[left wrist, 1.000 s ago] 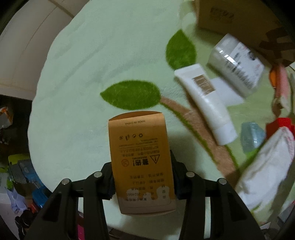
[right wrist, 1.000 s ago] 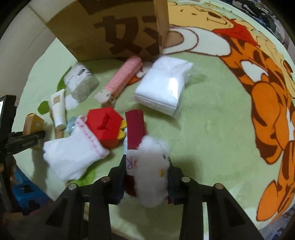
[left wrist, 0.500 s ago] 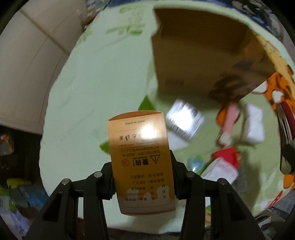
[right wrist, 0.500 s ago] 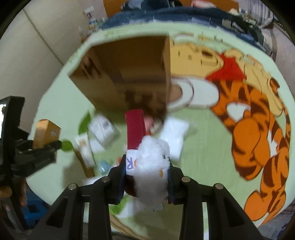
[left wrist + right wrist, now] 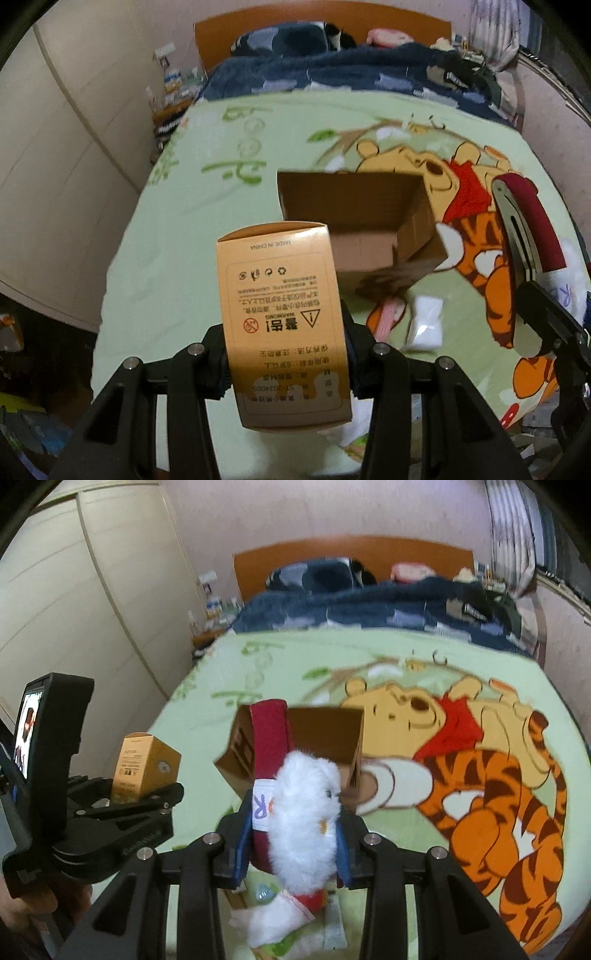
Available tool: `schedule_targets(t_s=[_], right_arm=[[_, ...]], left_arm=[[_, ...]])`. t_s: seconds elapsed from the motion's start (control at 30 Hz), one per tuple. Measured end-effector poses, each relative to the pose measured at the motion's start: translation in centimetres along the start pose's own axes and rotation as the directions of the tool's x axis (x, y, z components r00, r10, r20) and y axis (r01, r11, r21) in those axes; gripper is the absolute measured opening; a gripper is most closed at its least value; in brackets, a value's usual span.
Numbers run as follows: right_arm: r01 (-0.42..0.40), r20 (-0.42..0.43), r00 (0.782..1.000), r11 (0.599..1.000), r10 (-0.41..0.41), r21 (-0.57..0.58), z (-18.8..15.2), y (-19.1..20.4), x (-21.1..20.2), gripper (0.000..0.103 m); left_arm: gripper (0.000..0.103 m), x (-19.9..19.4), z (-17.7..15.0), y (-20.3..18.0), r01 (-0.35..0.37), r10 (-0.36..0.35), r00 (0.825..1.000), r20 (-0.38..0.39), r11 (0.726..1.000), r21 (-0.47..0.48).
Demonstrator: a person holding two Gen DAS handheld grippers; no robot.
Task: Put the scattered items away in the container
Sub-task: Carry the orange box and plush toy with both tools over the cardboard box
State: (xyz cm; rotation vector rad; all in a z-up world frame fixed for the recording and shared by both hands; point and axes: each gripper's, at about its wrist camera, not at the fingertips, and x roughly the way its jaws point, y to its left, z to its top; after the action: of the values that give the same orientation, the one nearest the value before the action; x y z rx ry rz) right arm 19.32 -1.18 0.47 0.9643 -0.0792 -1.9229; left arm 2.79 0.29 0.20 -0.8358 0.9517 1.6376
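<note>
Cardboard box (image 5: 354,218) gapes empty below left claw's (image 5: 284,354) orange carton (image 5: 282,325).

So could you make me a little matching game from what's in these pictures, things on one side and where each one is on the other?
Things:
1. orange carton
2. red headband with white fluff
3. cardboard box
4. white packet

Places:
A. lying on the green blanket near the box
B. clamped in the right gripper
C. standing open on the blanket
D. clamped in the left gripper

Pairs: 1-D, 2-B, 3-C, 4-A
</note>
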Motion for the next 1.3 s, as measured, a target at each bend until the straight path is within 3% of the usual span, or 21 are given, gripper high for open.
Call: schedule_targets(t_s=[0.27,0.77,1.1,1.3], right_arm=[[-0.019,0.036,0.999,1.000,0.020,-0.017,0.5,0.9,-1.3,0.036],[-0.043,0.046,0.998,0.999,0.044,-0.032,1.6,1.5,-1.3,0.036],[-0.045,0.067,0.997,0.998,0.047,-0.034,4.8,1.6,1.1,0.036],[-0.071,0.030,0.997,0.997,0.072,-0.039,6.0,1.6,4.1,0.036]], left_arm=[[0.047,-2.5,1.8,1.0,-0.018,0.018,0.997,0.077,1.000,-0.002],[0.047,-2.6,3.6,1.4,0.001,-0.004,0.995,0.102,0.999,0.034],[0.047,-1.1,7.2,1.6,0.008,-0.011,0.993,0.116,1.000,0.030],[0.047,1.2,9.1,1.5,0.004,-0.006,0.996,0.091,1.000,0.020]])
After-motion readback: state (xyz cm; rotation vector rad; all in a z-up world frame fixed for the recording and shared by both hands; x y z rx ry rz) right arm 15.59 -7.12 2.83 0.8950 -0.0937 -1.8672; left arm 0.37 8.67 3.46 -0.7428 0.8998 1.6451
